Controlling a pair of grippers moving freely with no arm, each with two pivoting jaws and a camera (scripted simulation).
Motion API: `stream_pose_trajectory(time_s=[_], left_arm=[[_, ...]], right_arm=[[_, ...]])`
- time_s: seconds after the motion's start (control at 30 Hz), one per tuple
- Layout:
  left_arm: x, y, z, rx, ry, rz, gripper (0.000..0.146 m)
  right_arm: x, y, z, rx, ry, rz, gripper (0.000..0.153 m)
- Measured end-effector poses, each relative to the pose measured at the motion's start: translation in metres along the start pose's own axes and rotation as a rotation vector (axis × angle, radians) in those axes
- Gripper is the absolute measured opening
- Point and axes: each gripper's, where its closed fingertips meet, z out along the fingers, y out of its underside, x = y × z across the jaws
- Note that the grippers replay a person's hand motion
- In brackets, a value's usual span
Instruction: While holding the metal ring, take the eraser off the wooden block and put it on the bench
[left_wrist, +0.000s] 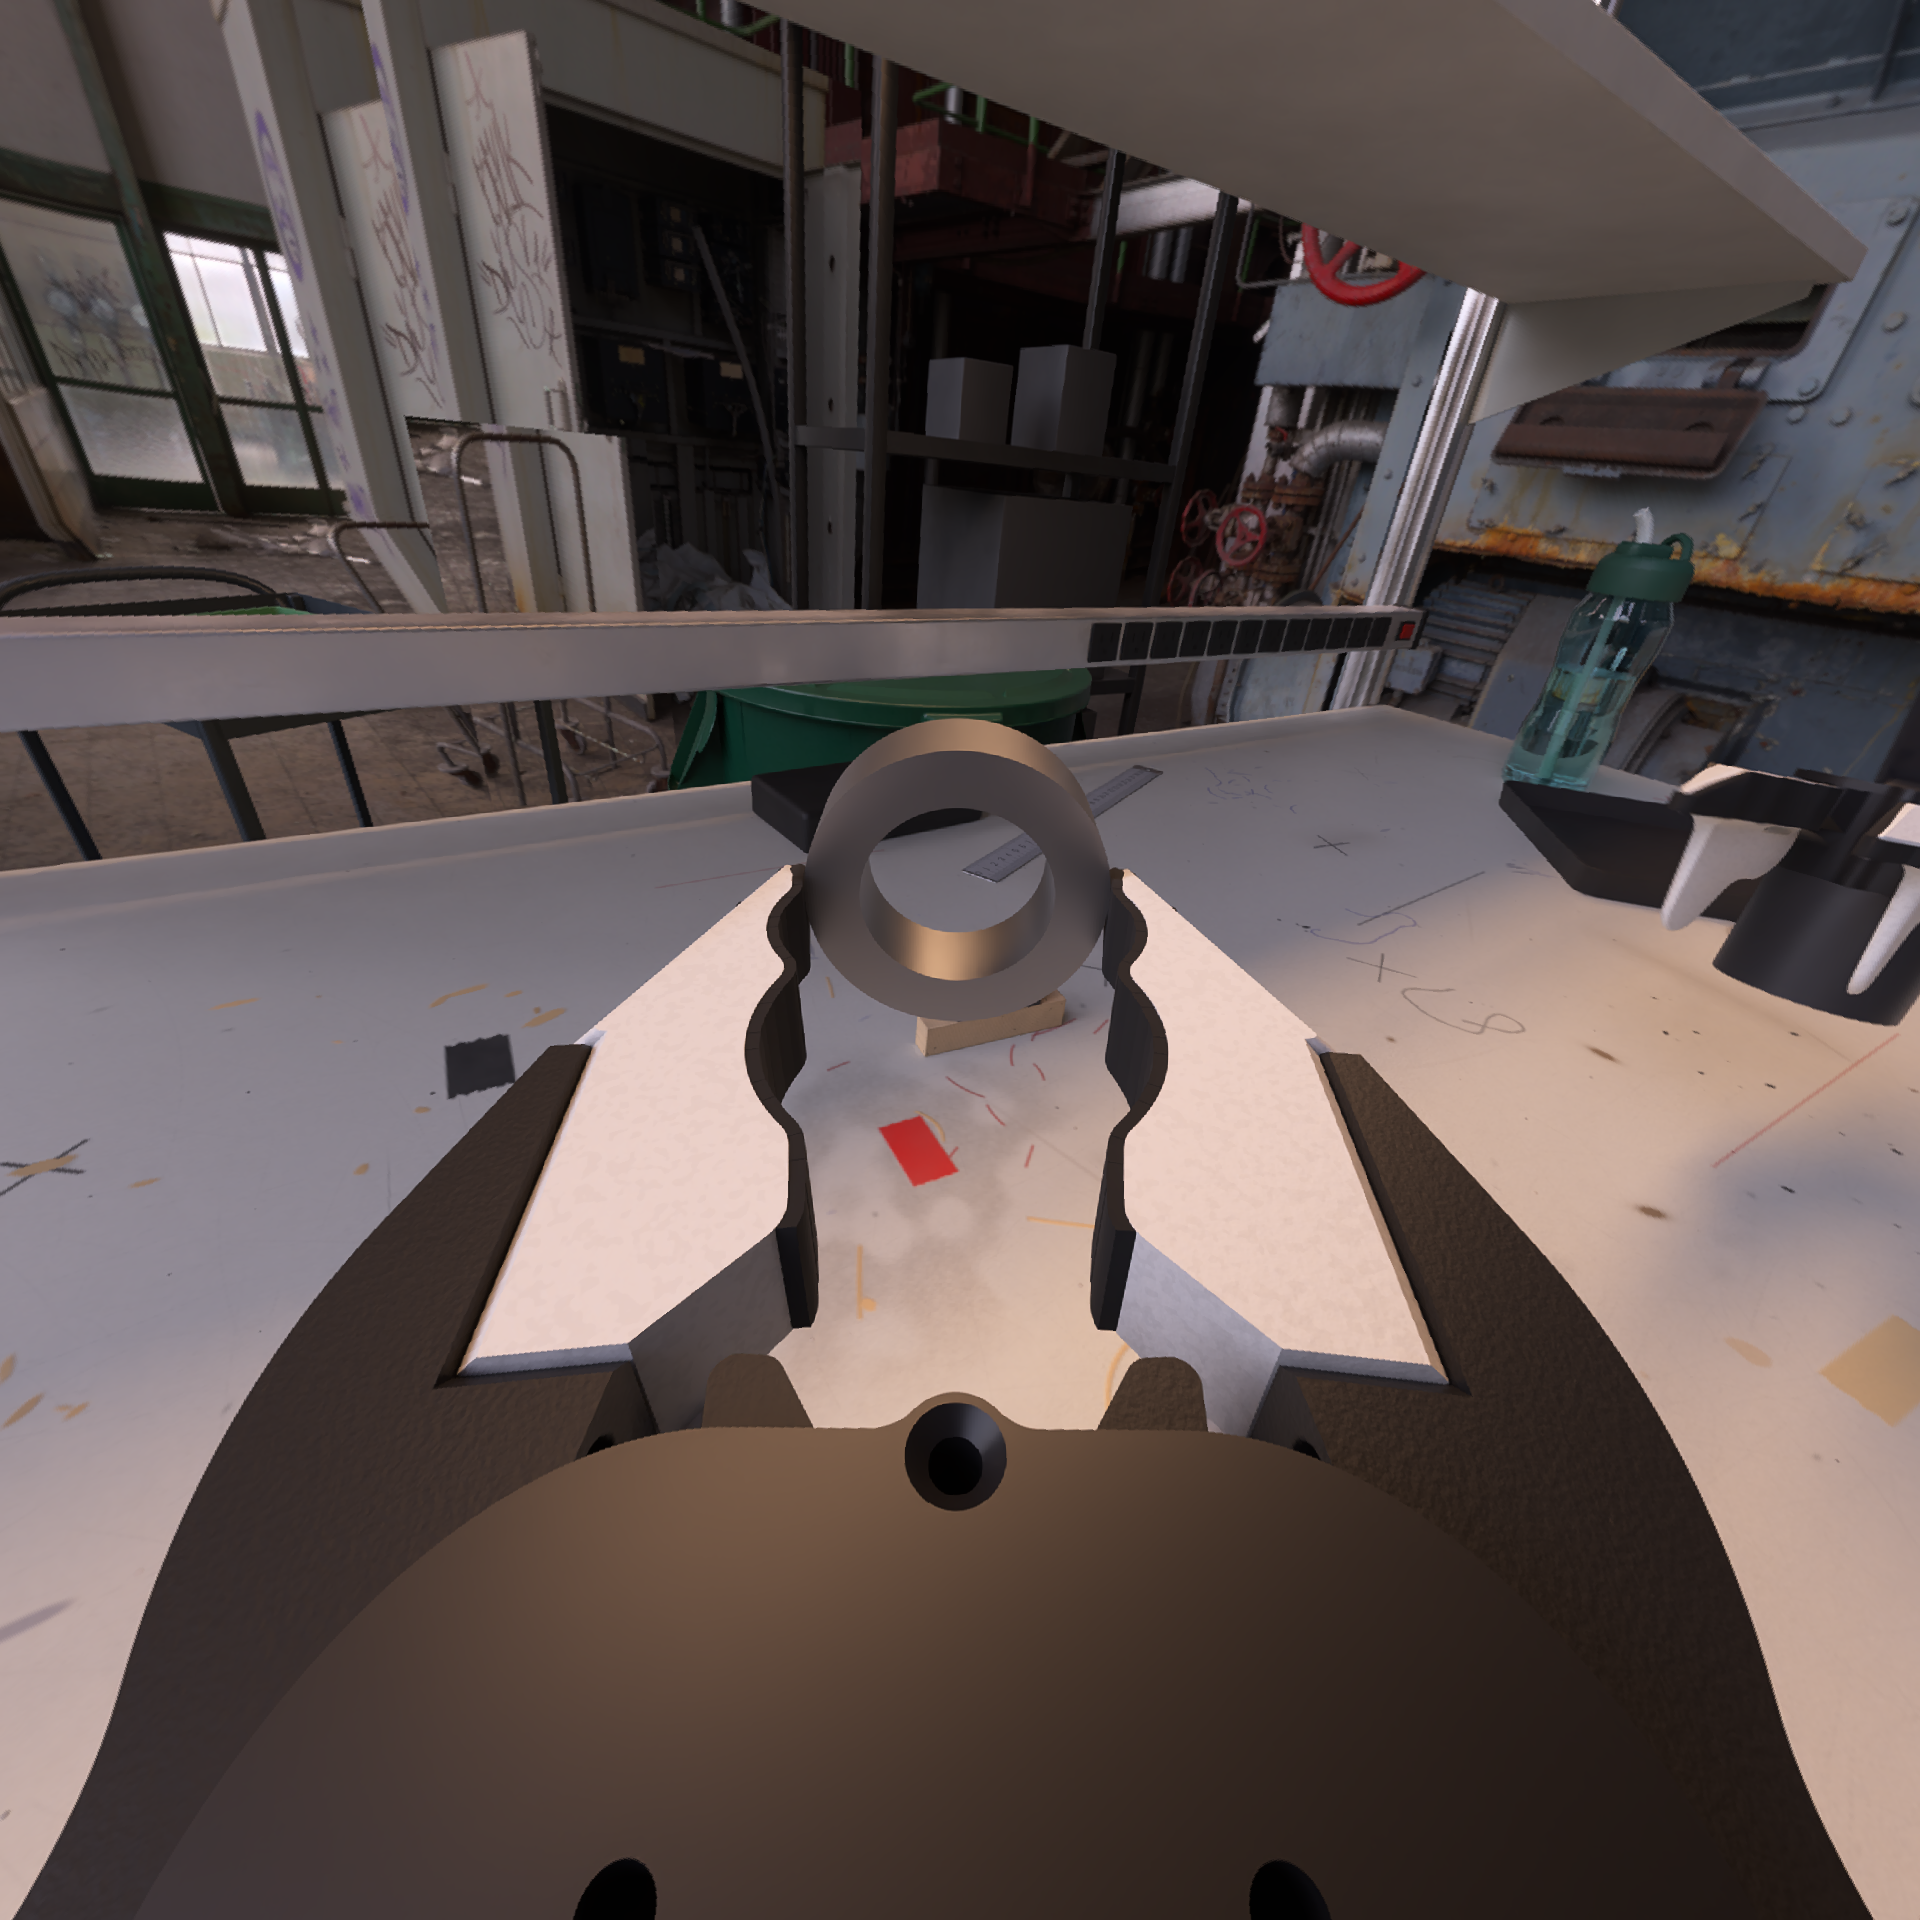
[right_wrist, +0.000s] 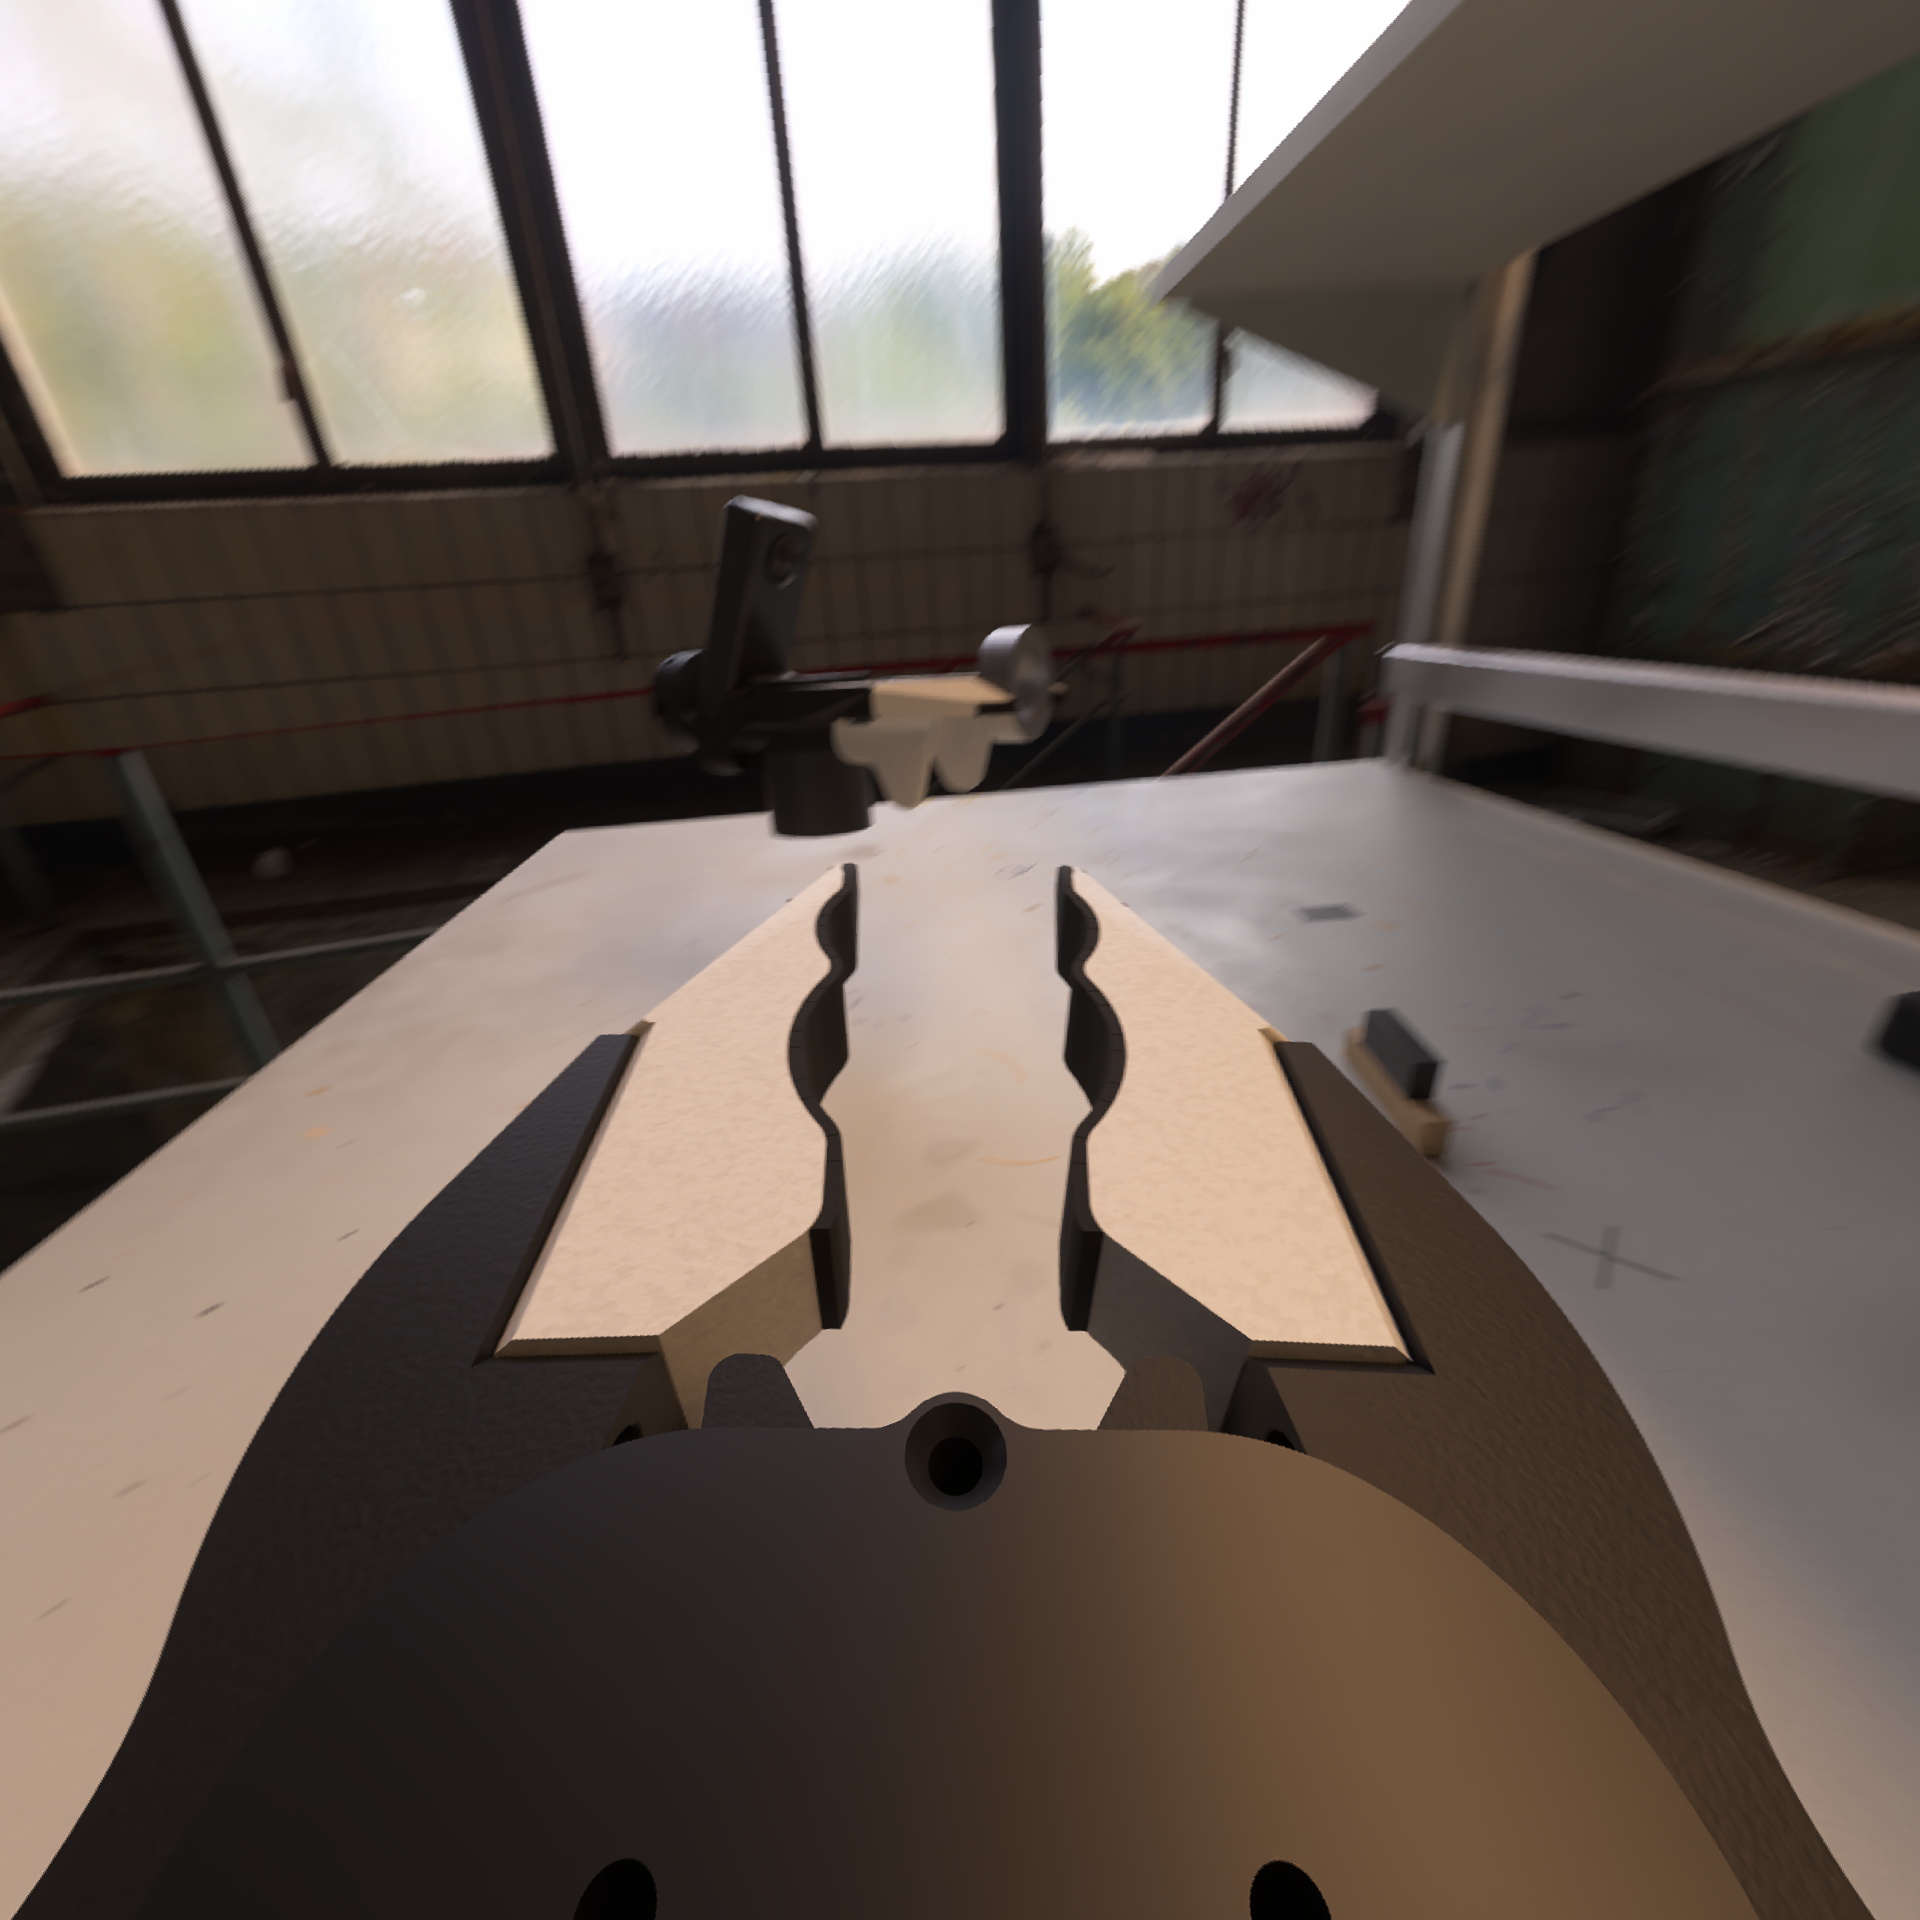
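- The left gripper (left_wrist: 954, 883) grips the metal ring (left_wrist: 954, 871) between its fingertips, held up above the bench (left_wrist: 312, 987) with the ring's hole facing the camera.
- In the left wrist view, the wooden block (left_wrist: 987, 1023) lies on the bench just beyond and below the ring, partly hidden by it; the eraser cannot be seen there.
- The right gripper (right_wrist: 956, 883) holds nothing, its jaws parted by a moderate gap, above the bench.
- In the right wrist view, the black eraser (right_wrist: 1403, 1051) sits on top of the wooden block, to the right of the right gripper's fingers and apart from them.
- The left gripper, with the ring, shows farther off in that view.
- A green-capped water bottle (left_wrist: 1595, 665) stands at the far right; a steel ruler (left_wrist: 1060, 826) lies beyond the ring.
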Motion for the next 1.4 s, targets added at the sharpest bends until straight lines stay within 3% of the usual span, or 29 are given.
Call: stream_pose_trajectory(time_s=[0.1,0.2,0.33,0.43,0.57,0.67,0.73,0.8,0.83,1.0,1.2,1.27,1.4], left_arm=[[-0.001,-0.001,0.000,0.005,-0.010,0.003,0.057],[0.001,0.000,0.001,-0.001,-0.007,0.009,0.057],[0.003,0.003,0.002,-0.023,0.001,0.022,0.057],[0.002,0.004,0.002,-0.033,-0.003,0.042,0.057],[0.000,0.006,0.001,-0.040,-0.003,0.034,0.057],[-0.003,0.008,0.000,-0.048,-0.008,0.033,0.057],[-0.006,0.008,-0.001,-0.050,-0.016,0.030,0.057],[-0.007,0.007,-0.001,-0.050,-0.016,0.027,0.057],[-0.007,0.006,-0.001,-0.046,-0.014,0.028,0.057],[-0.005,0.005,-0.002,-0.035,0.002,0.020,0.057],[-0.004,0.004,-0.003,-0.024,0.006,0.007,0.057],[-0.003,0.005,-0.003,-0.029,0.012,0.007,0.057],[-0.001,0.005,-0.002,-0.030,0.015,0.015,0.057]], right_arm=[[0.017,-0.007,-0.005,0.059,0.148,-0.093,0.065],[0.030,-0.002,0.001,-0.130,0.209,-0.194,0.086],[0.059,0.006,0.024,-0.603,0.146,-0.290,0.078],[0.094,0.010,0.051,-0.855,0.088,-0.341,0.058],[0.149,0.047,0.078,-1.152,0.056,-0.327,0.039],[0.172,0.087,0.091,-1.295,0.002,-0.216,0.037],[0.185,0.111,0.097,-1.381,0.047,-0.148,0.050],[0.192,0.129,0.101,-1.430,0.103,-0.078,0.070],[0.194,0.135,0.104,-1.436,0.130,-0.051,0.073],[0.194,0.150,0.114,-1.430,0.193,0.066,0.066],[0.196,0.157,0.114,-1.459,0.223,0.030,0.068],[0.197,0.156,0.114,-1.445,0.218,0.030,0.060],[0.196,0.157,0.114,-1.428,0.204,0.013,0.027]])
